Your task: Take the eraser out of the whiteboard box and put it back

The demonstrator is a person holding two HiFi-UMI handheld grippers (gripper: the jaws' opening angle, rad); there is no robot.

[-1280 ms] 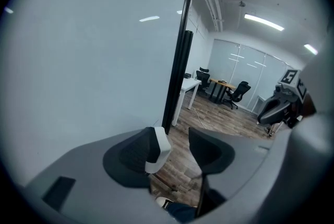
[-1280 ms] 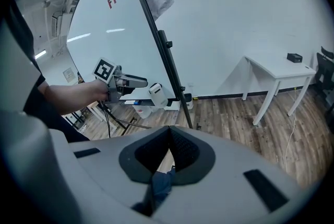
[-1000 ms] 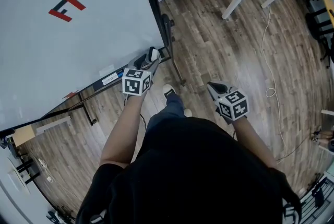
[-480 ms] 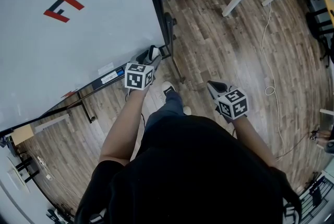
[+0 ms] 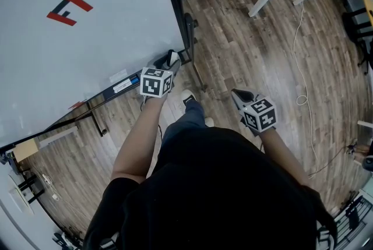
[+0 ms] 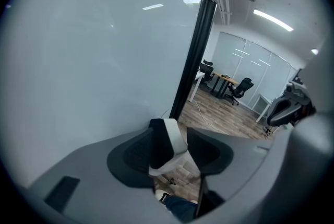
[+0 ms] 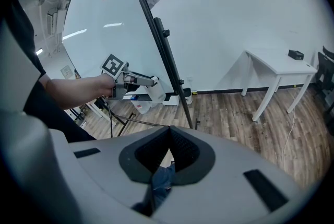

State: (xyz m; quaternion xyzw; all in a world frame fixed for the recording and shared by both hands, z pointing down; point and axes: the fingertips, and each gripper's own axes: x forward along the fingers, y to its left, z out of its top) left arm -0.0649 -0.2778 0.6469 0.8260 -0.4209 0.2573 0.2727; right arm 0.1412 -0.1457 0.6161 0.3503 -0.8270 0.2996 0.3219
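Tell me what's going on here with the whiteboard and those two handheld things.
A person stands at a whiteboard with tongs in each hand. The left tongs are shut on the eraser, holding it by the board's lower right corner, near the right end of the tray along its bottom edge. The right tongs are shut and empty, held over the wooden floor away from the board. Whether the eraser is coming out or going back, I can't tell.
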